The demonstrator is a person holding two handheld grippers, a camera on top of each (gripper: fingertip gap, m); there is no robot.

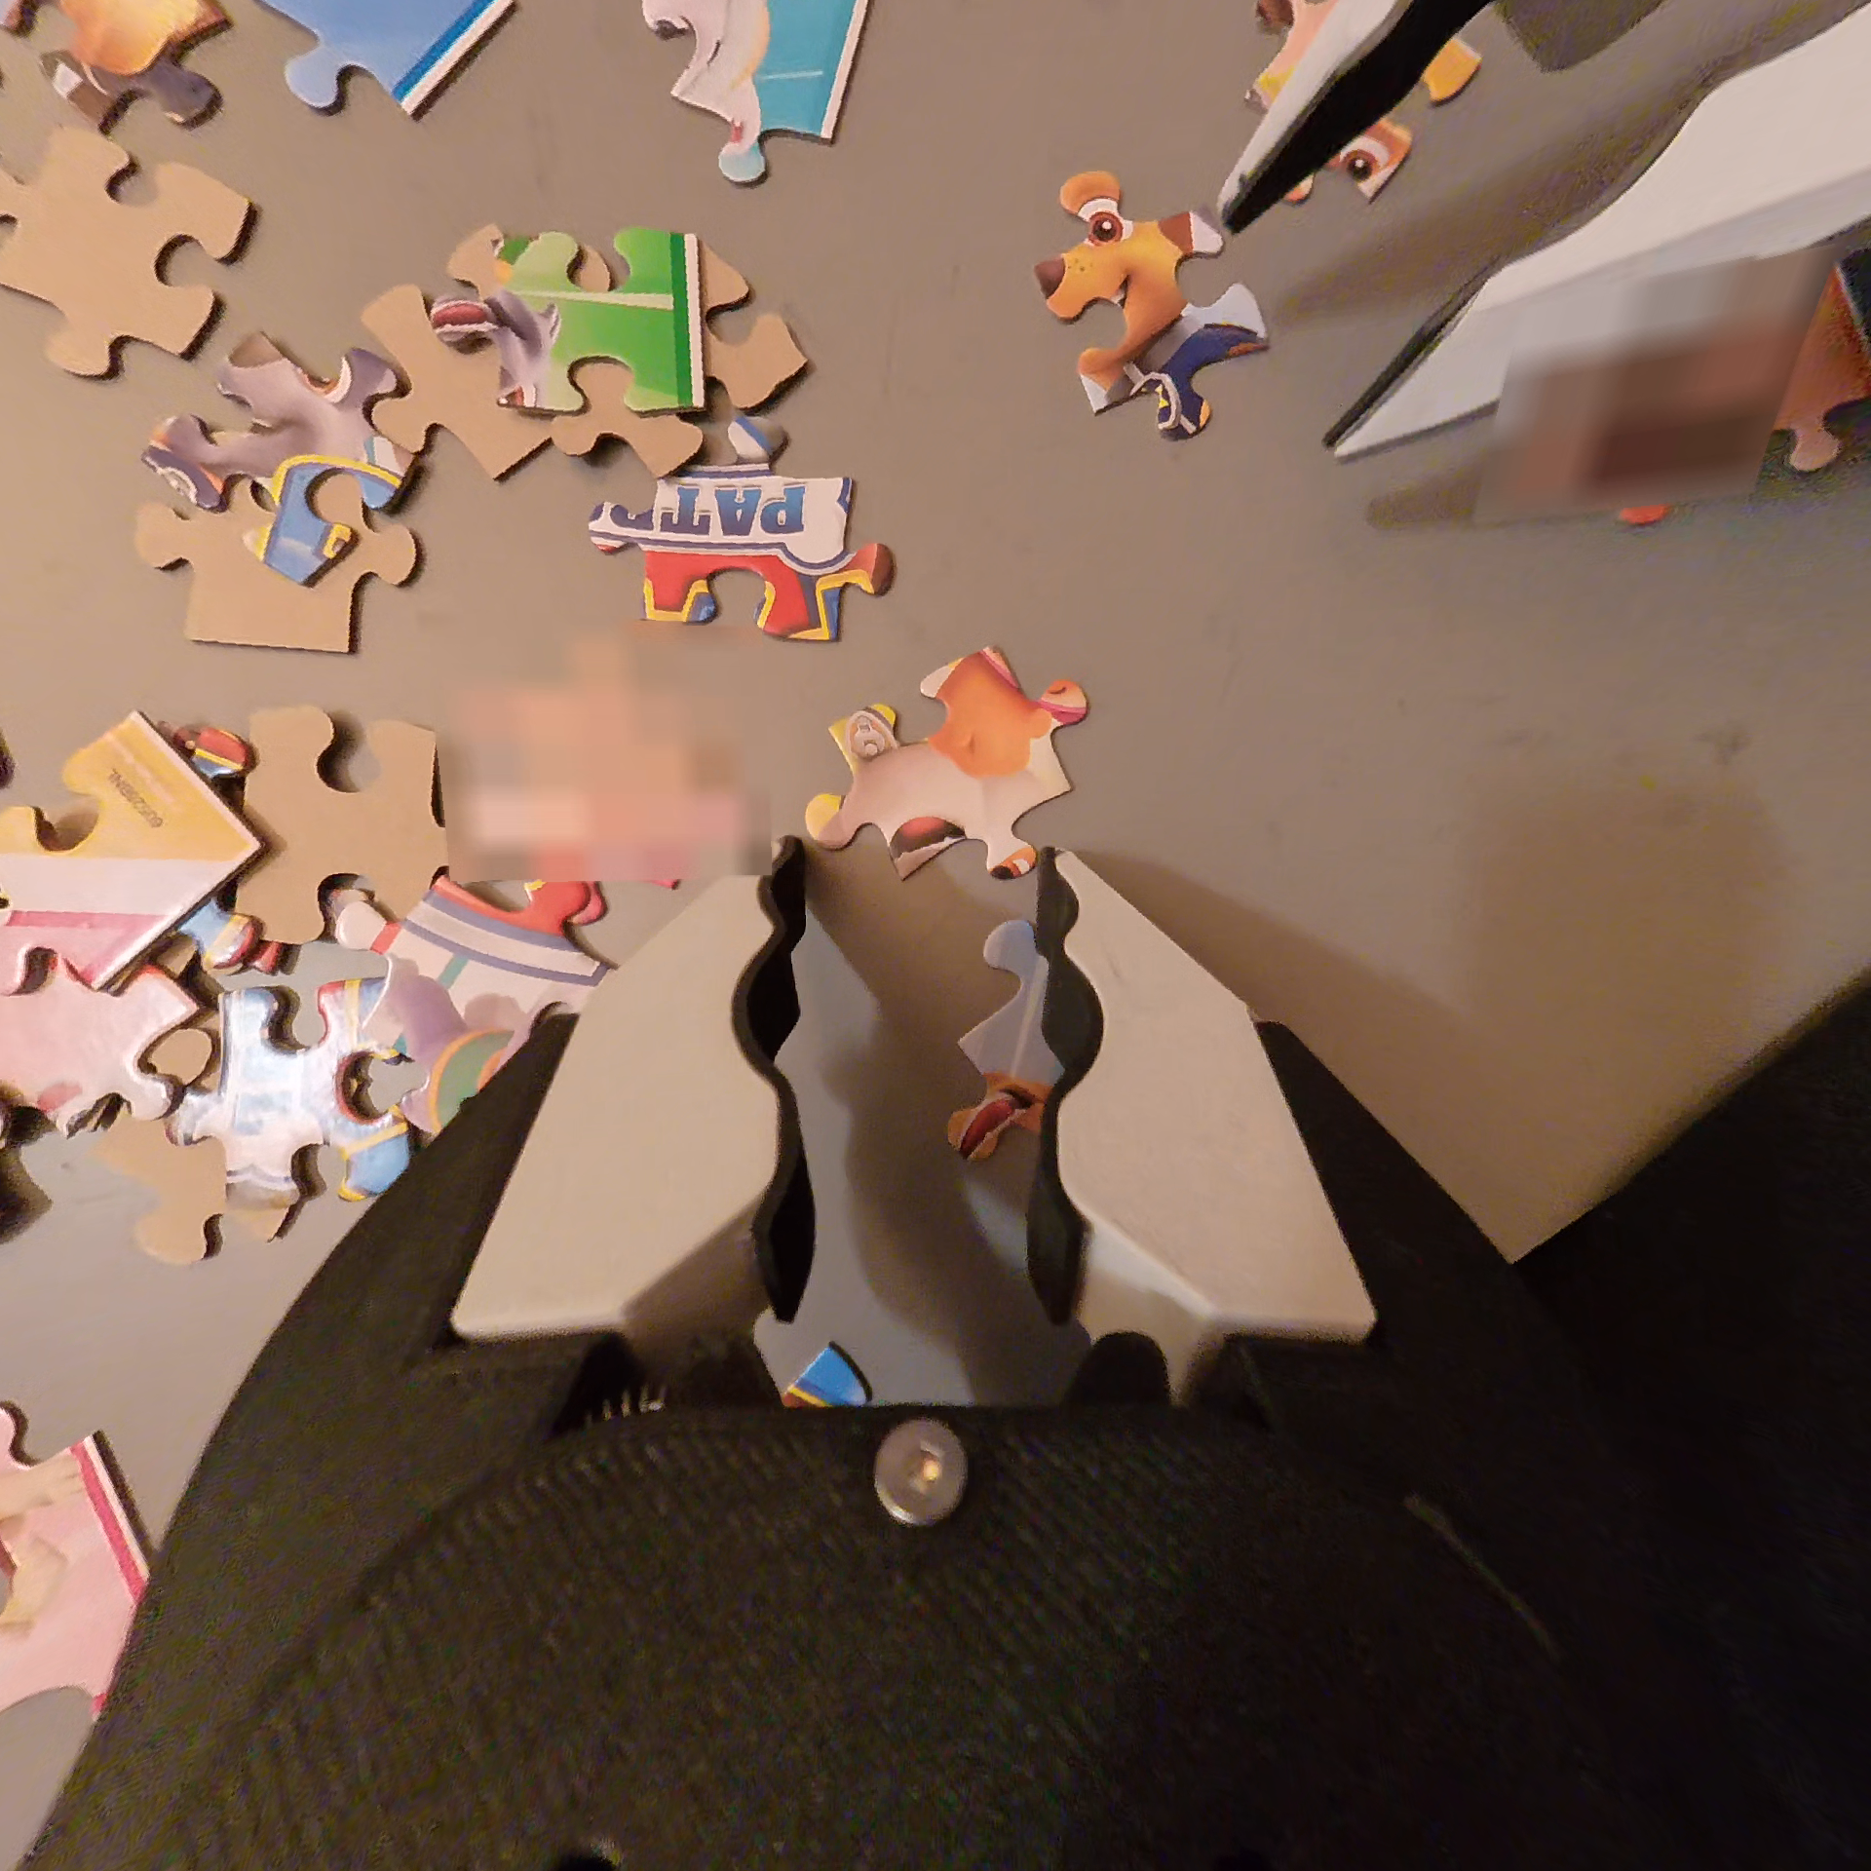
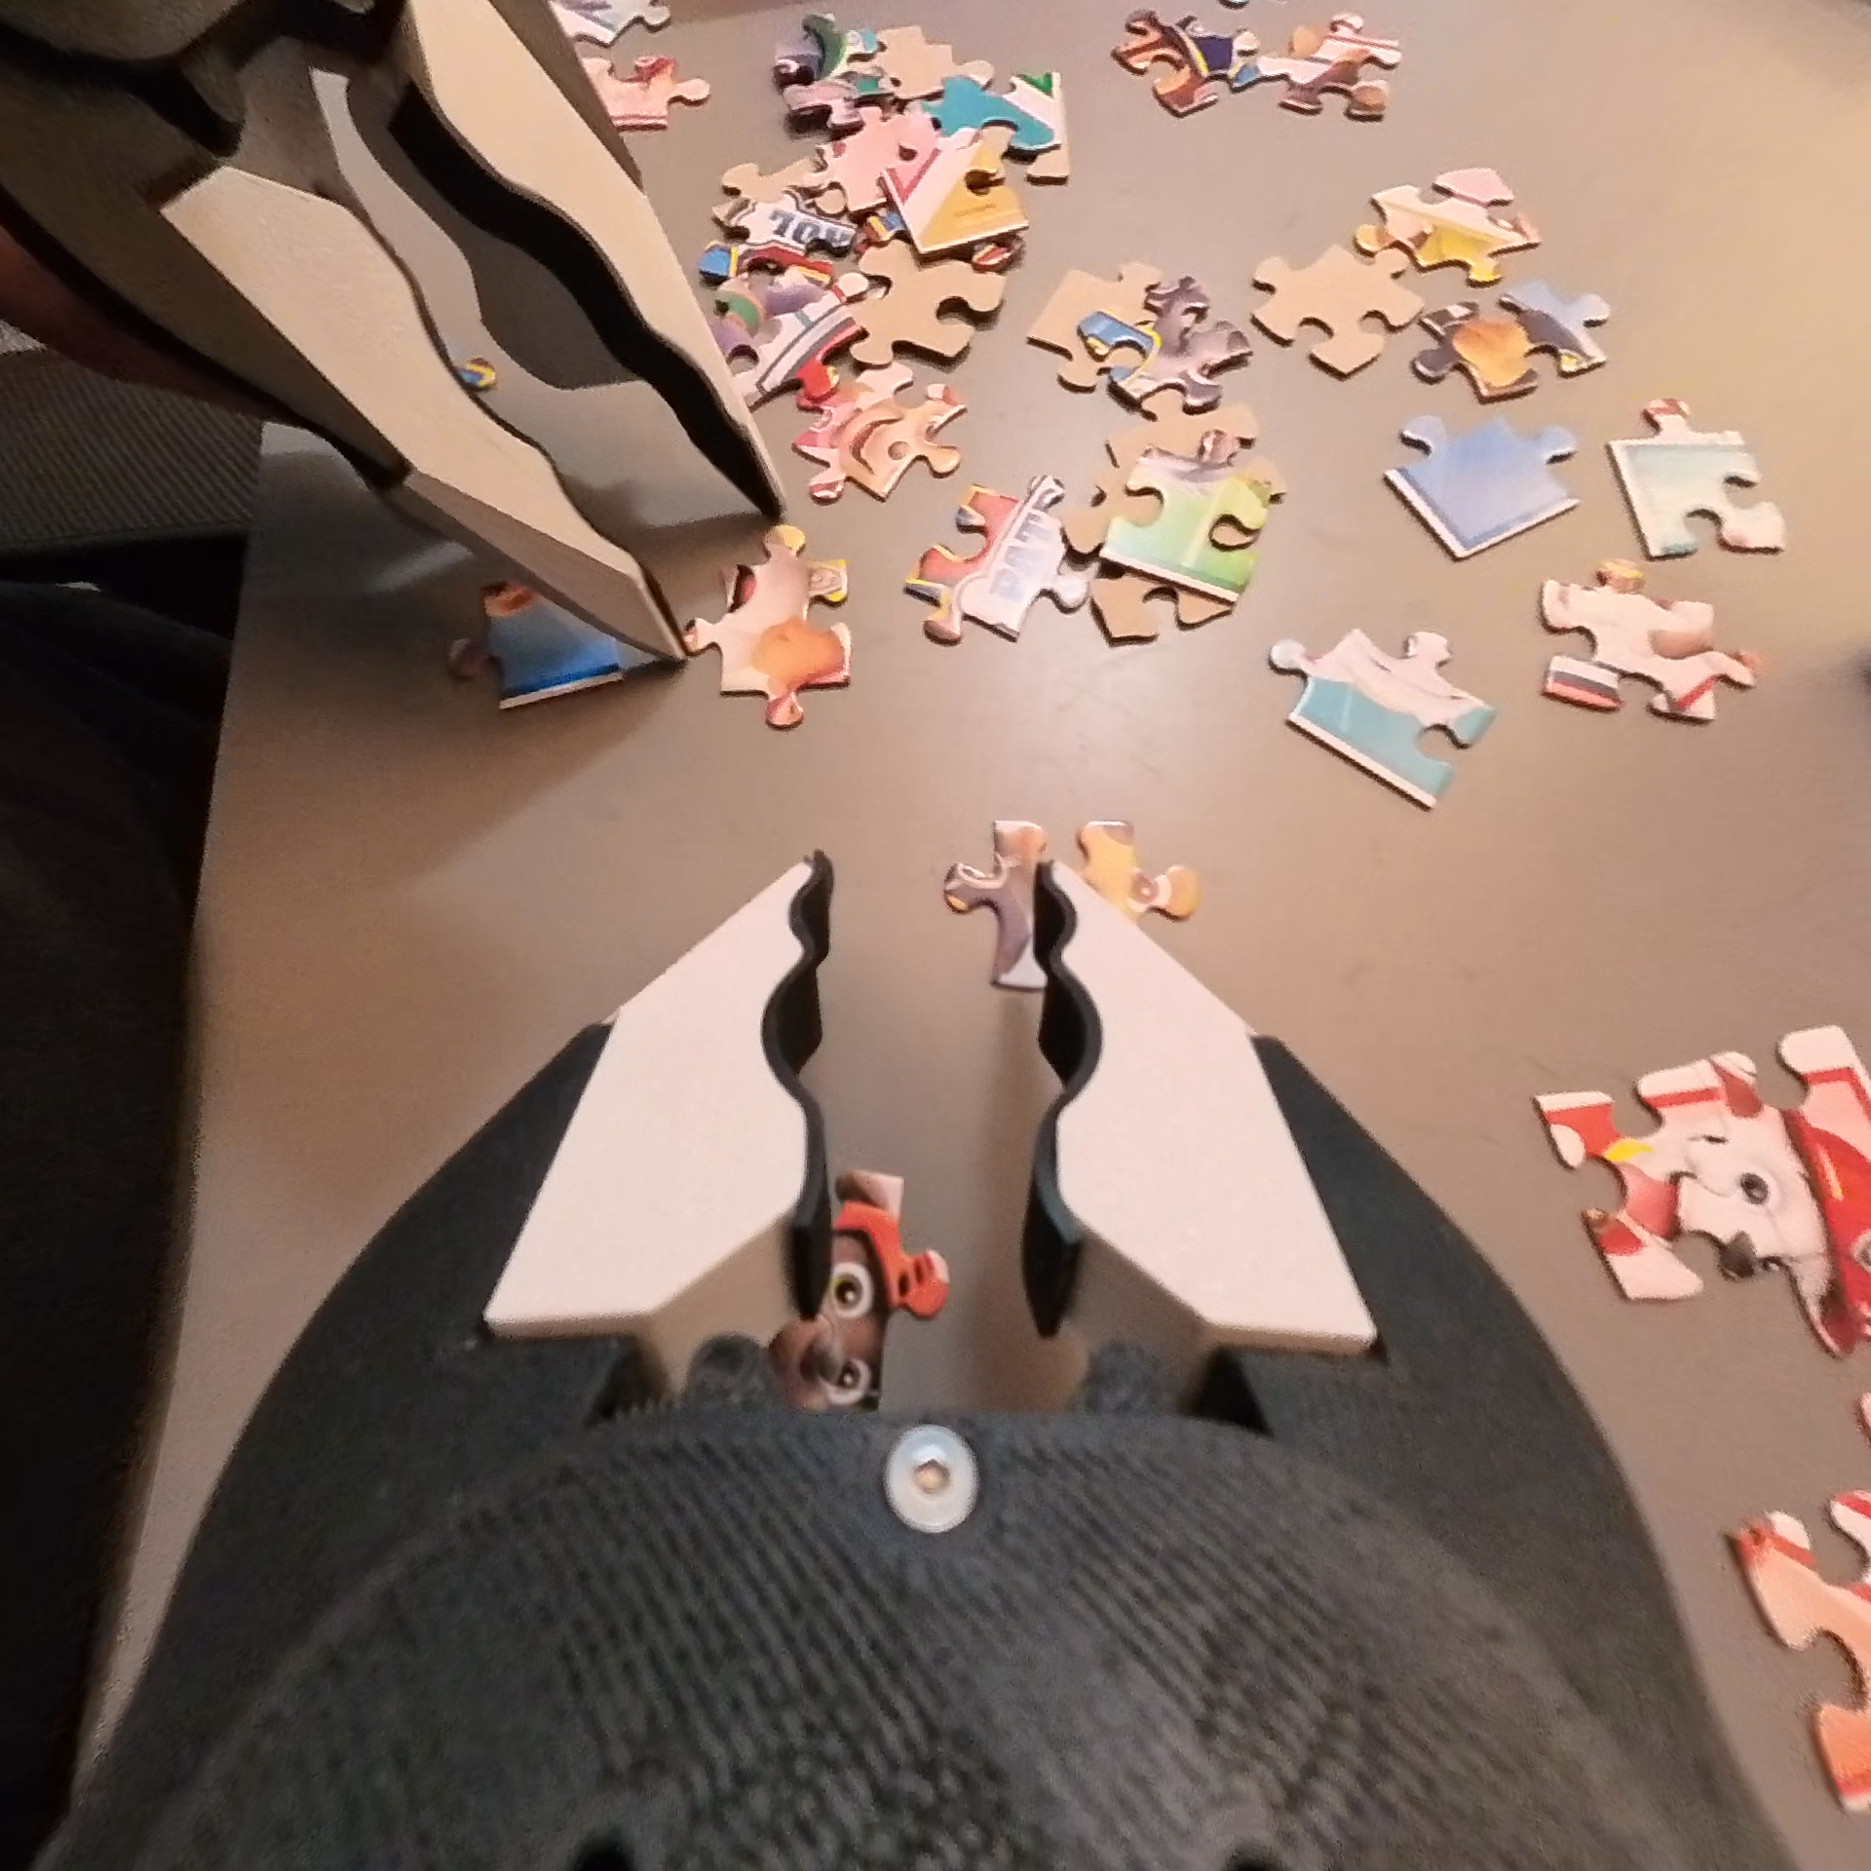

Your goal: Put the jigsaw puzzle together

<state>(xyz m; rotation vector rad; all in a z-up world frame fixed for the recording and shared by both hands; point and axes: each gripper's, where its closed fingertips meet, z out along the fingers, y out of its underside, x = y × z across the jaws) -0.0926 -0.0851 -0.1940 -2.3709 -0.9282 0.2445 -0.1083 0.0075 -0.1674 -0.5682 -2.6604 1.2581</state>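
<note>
My left gripper (image 1: 919,861) is open and holds nothing, low over the grey table (image 1: 1316,709). A puzzle piece with an orange pup (image 1: 952,769) lies flat just past its fingertips. Another piece (image 1: 1012,1043) lies on the table partly under its right finger. My right gripper (image 2: 933,876) is open and holds nothing. A tan dog-face piece (image 2: 1012,901) lies flat at its right fingertip, partly covered by it. In the left wrist view one right fingertip (image 1: 1240,197) stands at the edge of that dog piece (image 1: 1144,294). In the right wrist view the left gripper (image 2: 724,577) stands at upper left beside the orange piece (image 2: 780,628).
Several loose puzzle pieces, some face down and brown (image 2: 1326,304), are spread over the far half of the table. A blue edge piece (image 2: 547,648) lies under the left gripper. Red and white pieces (image 2: 1721,1185) lie at the right. The table's edge (image 2: 238,628) runs along the left.
</note>
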